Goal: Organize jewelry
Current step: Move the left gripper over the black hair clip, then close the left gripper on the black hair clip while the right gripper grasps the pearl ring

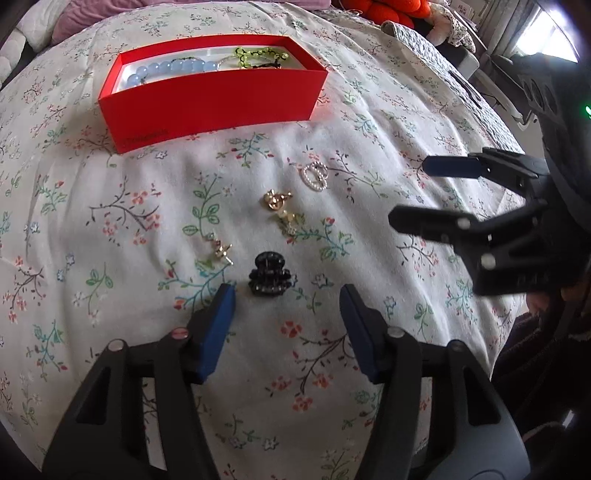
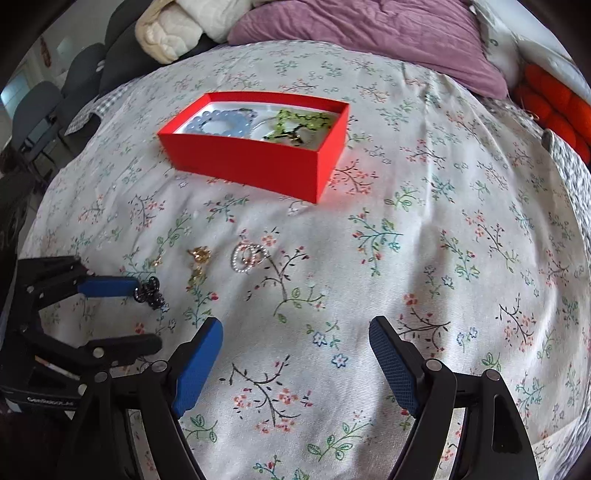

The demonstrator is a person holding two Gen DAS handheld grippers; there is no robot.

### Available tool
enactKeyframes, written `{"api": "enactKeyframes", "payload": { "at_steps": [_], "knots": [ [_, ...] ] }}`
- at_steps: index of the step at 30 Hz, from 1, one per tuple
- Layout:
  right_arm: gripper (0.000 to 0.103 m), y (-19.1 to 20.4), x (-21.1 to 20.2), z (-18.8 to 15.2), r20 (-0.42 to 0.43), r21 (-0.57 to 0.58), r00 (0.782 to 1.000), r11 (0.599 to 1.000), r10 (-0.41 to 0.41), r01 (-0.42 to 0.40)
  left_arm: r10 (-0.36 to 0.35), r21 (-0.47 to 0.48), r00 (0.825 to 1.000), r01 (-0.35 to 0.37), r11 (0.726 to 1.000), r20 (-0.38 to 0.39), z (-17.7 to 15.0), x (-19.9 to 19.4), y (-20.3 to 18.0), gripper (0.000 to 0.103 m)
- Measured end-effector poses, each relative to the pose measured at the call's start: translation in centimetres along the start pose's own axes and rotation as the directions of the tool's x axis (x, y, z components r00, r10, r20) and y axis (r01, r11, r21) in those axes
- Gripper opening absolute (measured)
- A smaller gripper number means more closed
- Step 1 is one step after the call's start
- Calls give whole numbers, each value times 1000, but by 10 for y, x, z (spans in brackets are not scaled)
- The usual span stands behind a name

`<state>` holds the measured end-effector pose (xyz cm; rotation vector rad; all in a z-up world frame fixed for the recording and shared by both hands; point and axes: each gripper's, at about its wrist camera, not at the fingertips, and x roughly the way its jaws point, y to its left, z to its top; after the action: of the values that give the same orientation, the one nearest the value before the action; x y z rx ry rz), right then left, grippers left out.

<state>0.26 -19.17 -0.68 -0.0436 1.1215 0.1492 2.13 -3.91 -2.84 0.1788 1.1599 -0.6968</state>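
Note:
A red box (image 1: 207,99) (image 2: 251,162) on the floral bedspread holds a blue bead bracelet (image 1: 173,71) (image 2: 221,123) and a green beaded piece (image 1: 258,55) (image 2: 299,122). On the cloth lie a pearl brooch (image 1: 315,176) (image 2: 248,257), gold earrings (image 1: 275,201) (image 2: 199,255), another gold earring (image 1: 221,251) and a small black hair claw (image 1: 269,275) (image 2: 149,292). My left gripper (image 1: 288,321) (image 2: 147,314) is open, low over the cloth, the claw just ahead between its fingers. My right gripper (image 2: 295,354) (image 1: 406,192) is open and empty, to the right of the jewelry.
Purple pillow (image 2: 369,40), cream bedding (image 2: 177,33) and an orange knotted cushion (image 2: 554,99) lie at the bed's head. Dark chairs (image 2: 48,99) stand beyond the bed's left edge. The grey quilt edge (image 1: 443,62) runs along the right.

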Motion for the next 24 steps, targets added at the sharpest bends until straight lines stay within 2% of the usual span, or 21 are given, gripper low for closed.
{"api": "enactKeyframes", "payload": {
  "at_steps": [4, 7, 16, 17, 21, 24],
  "knots": [
    [83, 6, 3, -1, -10, -24, 1000, 1000, 11, -11, 37, 5, 999, -38, 999, 5, 4, 5, -1, 42],
    [83, 8, 4, -1, -10, -27, 1000, 999, 18, -18, 66, -3, 998, -66, 998, 4, 6, 7, 0, 26],
    [82, 10, 7, 7, 7, -24, 1000, 999, 24, -23, 83, -21, 996, -83, 996, -15, 6, 3, 3, 26],
    [80, 9, 8, 9, 12, -20, 1000, 1000, 23, -22, 81, -23, 997, -82, 996, -18, 5, 2, 4, 26],
    [59, 1, 12, 15, 13, 14, 999, 999, 41, -41, 79, -32, 997, -79, 996, -23, 2, -3, 7, 26],
    [49, -8, 17, 19, 24, 54, 999, 997, 48, -49, 77, -35, 997, -78, 996, -23, -1, -5, 8, 26]
  ]
}}
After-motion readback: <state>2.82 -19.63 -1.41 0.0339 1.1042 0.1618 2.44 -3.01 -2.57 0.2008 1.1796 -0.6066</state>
